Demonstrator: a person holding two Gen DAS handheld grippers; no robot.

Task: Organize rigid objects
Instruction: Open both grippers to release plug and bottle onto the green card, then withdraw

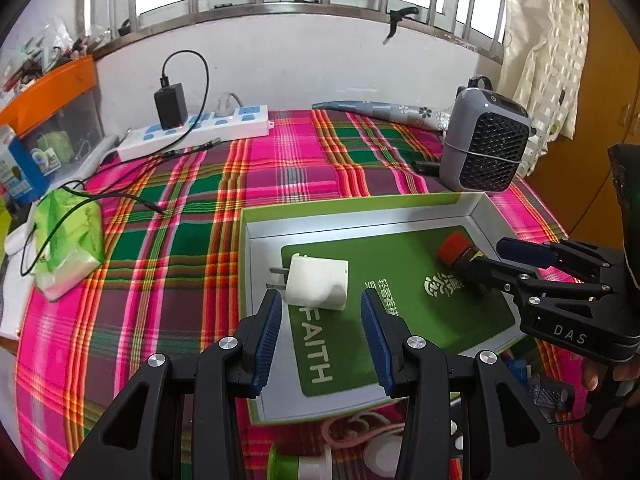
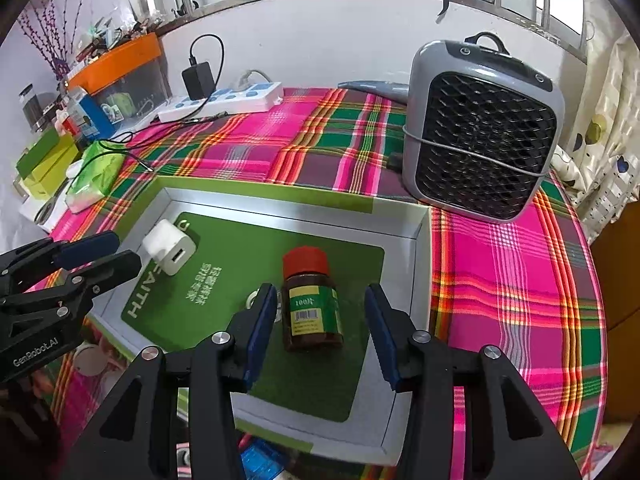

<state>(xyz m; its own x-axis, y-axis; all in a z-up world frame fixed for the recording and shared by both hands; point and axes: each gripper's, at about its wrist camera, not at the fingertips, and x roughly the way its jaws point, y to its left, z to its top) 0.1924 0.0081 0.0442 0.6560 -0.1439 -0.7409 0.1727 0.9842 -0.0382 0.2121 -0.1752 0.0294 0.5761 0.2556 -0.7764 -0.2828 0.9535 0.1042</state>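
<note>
We have the charger (image 1: 318,282) and bottle (image 2: 310,300) lying in the box (image 2: 416,240) mid-counter, both our jaws apart and holding nothing, while small items at the counter's near edge still look unsorted.

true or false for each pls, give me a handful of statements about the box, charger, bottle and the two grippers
1. The white charger lies inside the shallow box. True.
2. The brown bottle has a blue cap. False: its cap is red.
3. The right gripper clamps the bottle. False: the bottle lies between its pads, but they stand clear of it.
4. The left gripper holds nothing. True.
5. The grey fan stands inside the box. False: it stands on the plaid cloth behind it.
</note>
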